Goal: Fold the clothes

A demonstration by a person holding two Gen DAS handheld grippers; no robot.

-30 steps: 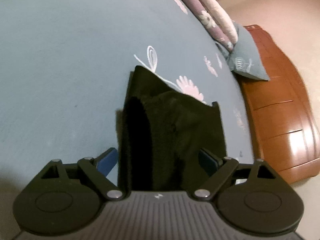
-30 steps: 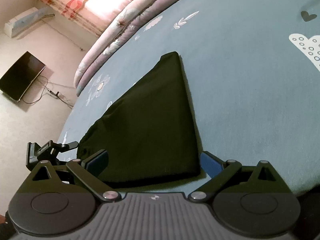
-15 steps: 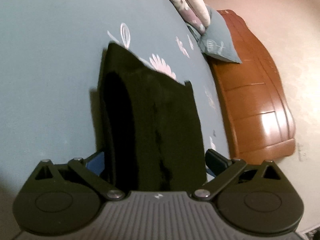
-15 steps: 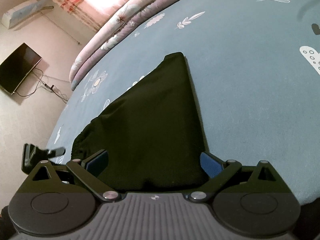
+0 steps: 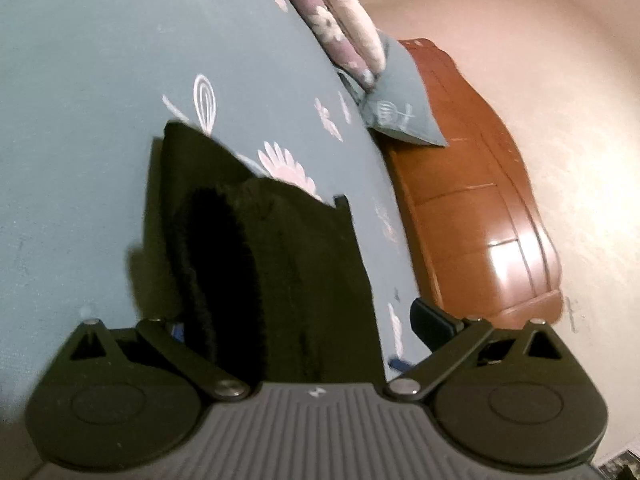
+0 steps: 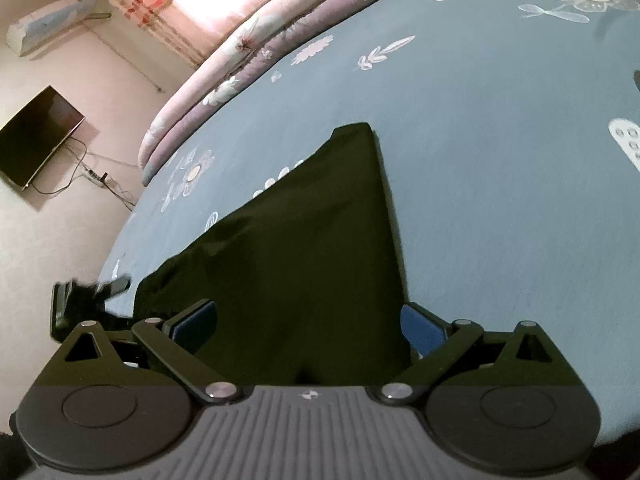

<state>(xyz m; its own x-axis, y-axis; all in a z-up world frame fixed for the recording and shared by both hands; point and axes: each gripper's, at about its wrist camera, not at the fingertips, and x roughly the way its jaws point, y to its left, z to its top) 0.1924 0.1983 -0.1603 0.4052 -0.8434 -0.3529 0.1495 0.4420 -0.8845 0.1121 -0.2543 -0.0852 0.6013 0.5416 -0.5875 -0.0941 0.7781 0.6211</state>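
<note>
Garment (image 6: 304,264), black, spread flat on a blue bed (image 6: 500,200), near edge running under both grippers. Over the last second: left view swung toward the headboard (image 5: 480,216) and back, cloth sliding sideways between the fingers; right view crept nearer, hem now filling the gap. Likely a shuffle for a hold on the near edge, though whether ahead of a fold or just after one cannot be told. Left gripper (image 5: 304,320) held low over the ribbed edge, fingers wide apart, nothing pinched. Right gripper (image 6: 308,316) likewise spread, fingers straddling the cloth, angled down at the sheet. Pillow (image 5: 400,120) lying well beyond.
</note>
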